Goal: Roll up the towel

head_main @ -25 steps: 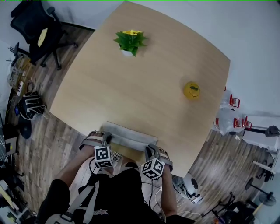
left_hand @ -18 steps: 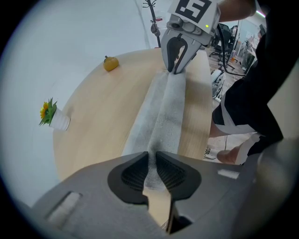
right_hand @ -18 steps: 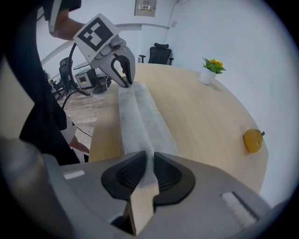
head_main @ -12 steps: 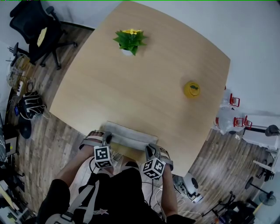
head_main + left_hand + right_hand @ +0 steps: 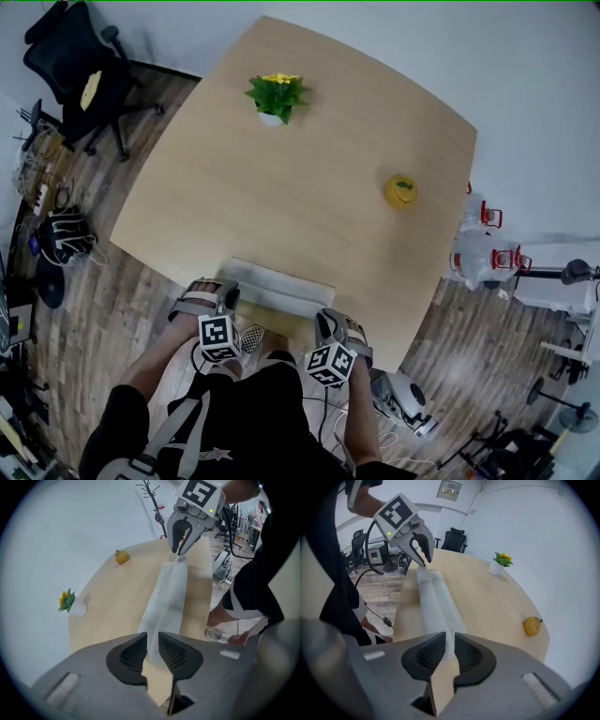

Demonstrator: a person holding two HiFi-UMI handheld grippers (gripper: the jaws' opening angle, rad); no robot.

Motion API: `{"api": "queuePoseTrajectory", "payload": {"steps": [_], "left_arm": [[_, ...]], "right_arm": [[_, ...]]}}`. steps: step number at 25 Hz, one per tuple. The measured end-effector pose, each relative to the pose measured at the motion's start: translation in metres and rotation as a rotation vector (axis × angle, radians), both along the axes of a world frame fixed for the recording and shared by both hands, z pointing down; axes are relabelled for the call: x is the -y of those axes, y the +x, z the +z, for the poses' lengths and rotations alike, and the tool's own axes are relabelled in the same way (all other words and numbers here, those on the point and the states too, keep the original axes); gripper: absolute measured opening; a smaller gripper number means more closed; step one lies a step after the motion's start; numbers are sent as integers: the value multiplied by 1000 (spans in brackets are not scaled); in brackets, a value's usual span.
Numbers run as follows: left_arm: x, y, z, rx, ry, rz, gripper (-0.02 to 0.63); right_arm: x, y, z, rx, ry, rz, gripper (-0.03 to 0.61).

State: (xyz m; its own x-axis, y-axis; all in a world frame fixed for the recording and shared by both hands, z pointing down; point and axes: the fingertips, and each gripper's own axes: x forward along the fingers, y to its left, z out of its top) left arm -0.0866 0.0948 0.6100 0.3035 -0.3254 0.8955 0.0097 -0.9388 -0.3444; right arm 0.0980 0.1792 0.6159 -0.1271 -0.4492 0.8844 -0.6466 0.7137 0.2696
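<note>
A light grey towel (image 5: 281, 286) lies as a long folded strip along the near edge of the wooden table (image 5: 309, 187). My left gripper (image 5: 228, 298) is at the strip's left end and my right gripper (image 5: 323, 323) at its right end. In the left gripper view the towel (image 5: 168, 597) runs into the gap of my left gripper (image 5: 152, 648); these jaws have just been opening slightly, with the cloth still filling the gap. In the right gripper view the towel (image 5: 436, 602) sits pinched in my right gripper (image 5: 449, 651). Both held ends are raised slightly off the table.
A small potted plant with yellow flowers (image 5: 273, 97) stands at the far side of the table. A yellow fruit-like object (image 5: 400, 190) sits toward the right edge. A black office chair (image 5: 75, 66) stands on the floor at the upper left.
Both grippers have risen a little, lifting the towel's near edge with them. The head view has shifted slightly.
</note>
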Motion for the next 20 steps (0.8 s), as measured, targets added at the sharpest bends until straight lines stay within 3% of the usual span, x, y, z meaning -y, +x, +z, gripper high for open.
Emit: {"api": "queuePoseTrajectory", "payload": {"steps": [8, 20], "left_arm": [[-27, 0, 3, -16, -21, 34, 157], [-35, 3, 32, 1, -68, 55, 164]], "right_arm": [[-20, -15, 2, 2, 30, -20, 132], [-23, -15, 30, -11, -13, -18, 146]]}}
